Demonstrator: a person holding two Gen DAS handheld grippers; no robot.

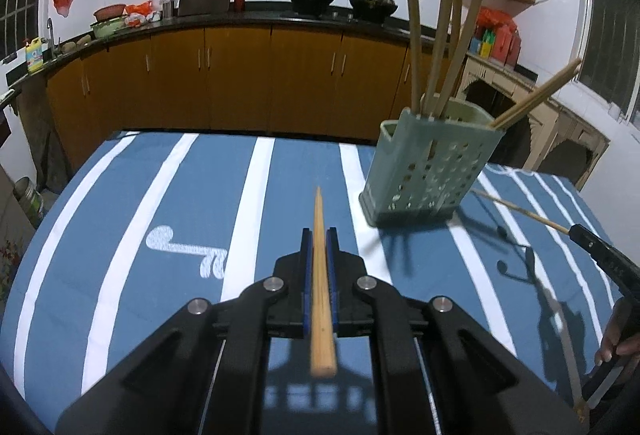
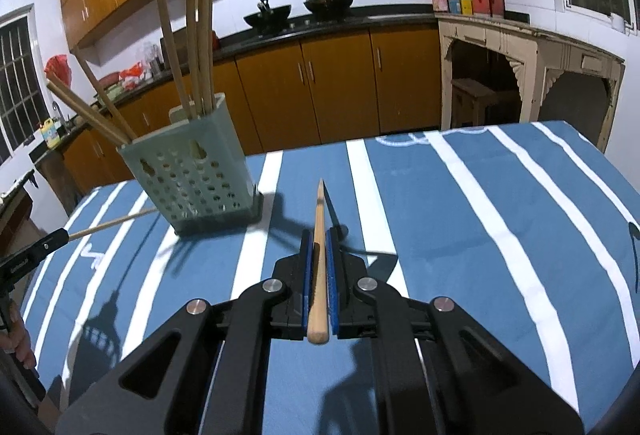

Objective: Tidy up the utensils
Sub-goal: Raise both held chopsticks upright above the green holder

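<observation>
Wooden chopstick (image 1: 319, 275) lengthwise, tip fwd

Holder (image 1: 424, 171) and chopsticks around your fingers

Your left fingers (image 1: 307, 255) are facing the holder ahead-right on the table (image 1: 160, 195); your right fingers (image 2: 307, 255) are seeing it ahead-left, chopsticks (image 2: 196, 43) standing inside.

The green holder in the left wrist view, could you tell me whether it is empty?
No, several chopsticks stand in the green holder, their ends sticking up above its rim.

Dim overhead indoor light, hard shadows across the striped tablecloth (image 1: 160, 195), heavy fisheye bending, dark corners.
</observation>
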